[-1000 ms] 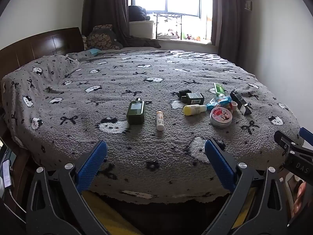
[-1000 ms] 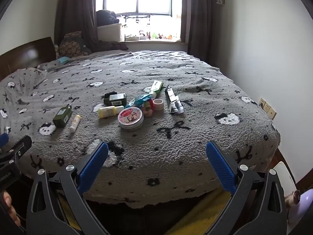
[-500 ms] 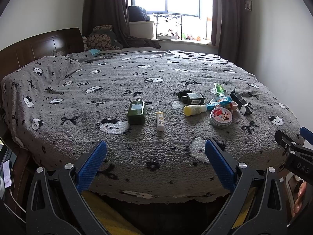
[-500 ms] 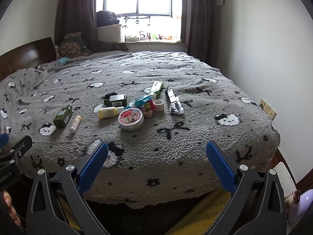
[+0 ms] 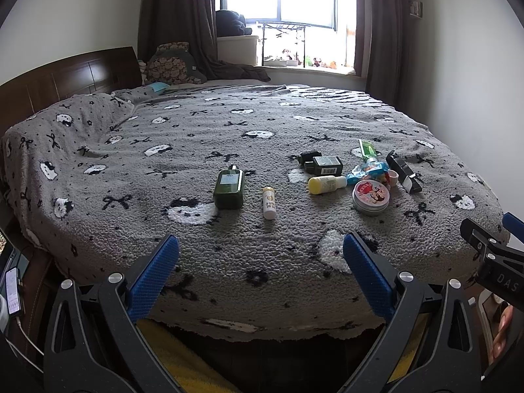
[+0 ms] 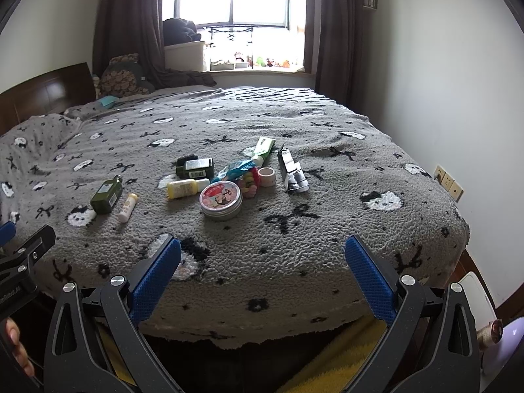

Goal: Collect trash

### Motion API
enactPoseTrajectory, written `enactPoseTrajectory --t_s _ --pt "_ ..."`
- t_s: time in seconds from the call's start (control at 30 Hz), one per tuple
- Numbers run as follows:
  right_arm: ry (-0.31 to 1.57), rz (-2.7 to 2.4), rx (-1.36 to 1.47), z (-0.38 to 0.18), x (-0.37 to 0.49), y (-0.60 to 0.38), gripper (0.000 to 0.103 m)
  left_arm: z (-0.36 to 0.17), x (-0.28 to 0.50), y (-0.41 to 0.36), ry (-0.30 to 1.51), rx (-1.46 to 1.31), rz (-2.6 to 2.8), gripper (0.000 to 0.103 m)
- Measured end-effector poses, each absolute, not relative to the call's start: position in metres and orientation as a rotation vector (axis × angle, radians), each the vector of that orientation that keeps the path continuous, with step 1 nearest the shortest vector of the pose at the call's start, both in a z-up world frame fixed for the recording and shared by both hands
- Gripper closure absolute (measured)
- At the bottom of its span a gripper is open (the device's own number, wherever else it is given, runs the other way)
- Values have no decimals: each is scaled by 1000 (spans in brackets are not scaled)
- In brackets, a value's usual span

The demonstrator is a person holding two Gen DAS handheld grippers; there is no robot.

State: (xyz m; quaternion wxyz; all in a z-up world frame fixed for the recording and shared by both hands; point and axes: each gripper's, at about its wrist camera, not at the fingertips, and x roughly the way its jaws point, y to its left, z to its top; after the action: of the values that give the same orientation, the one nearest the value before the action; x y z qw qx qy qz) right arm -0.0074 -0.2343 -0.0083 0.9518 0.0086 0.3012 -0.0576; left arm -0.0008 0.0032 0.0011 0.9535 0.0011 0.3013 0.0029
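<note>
On the bed: scattered small items lie on a grey blanket [image 5: 183, 229], none yet lifted; collecting looks not yet begun.
Left gripper [image 5: 260, 268]: held low at the foot of the bed, jaws spread wide, nothing between them; blue pads [image 5: 154, 275] show a knurled, grippy face.
Right gripper [image 6: 262, 270]: likewise low and gaping, empty; probably both wait here because the whole litter is in view from this edge.
Blanket: thick, nubbly fleece with cat faces and bows; soft, so items sink slightly and do not roll.
Green bottle [image 5: 229, 187]: flat-sided, dark, glossy, lying on its back, set apart to the left.
White tube [image 5: 269, 202]: small cylinder, smooth, just beside the green bottle, not touching.
Tin [image 6: 221, 199]: round, shallow, metal, printed lid up; nearest of the cluster to the right gripper.
Yellow bottle [image 6: 183, 188]: plastic, on its side, just left of the tin.
Wrappers [image 6: 240, 172]: crinkled blue and coloured film, thin and light; the likeliest trash, lying just behind the tin.
Tape roll [image 6: 267, 177]: short pale ring, beside the wrappers.
Box [image 6: 292, 172]: crushed dark carton with silvery lining, at the cluster's right end.
Bin: none visible in either view.
</note>
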Motion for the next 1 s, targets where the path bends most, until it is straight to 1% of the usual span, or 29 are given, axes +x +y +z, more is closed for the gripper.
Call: enactPoseTrajectory --t_s 1.0 --pt "600 -103 7 -4 -7 -230 3 12 0 -2 600 21 6 8"
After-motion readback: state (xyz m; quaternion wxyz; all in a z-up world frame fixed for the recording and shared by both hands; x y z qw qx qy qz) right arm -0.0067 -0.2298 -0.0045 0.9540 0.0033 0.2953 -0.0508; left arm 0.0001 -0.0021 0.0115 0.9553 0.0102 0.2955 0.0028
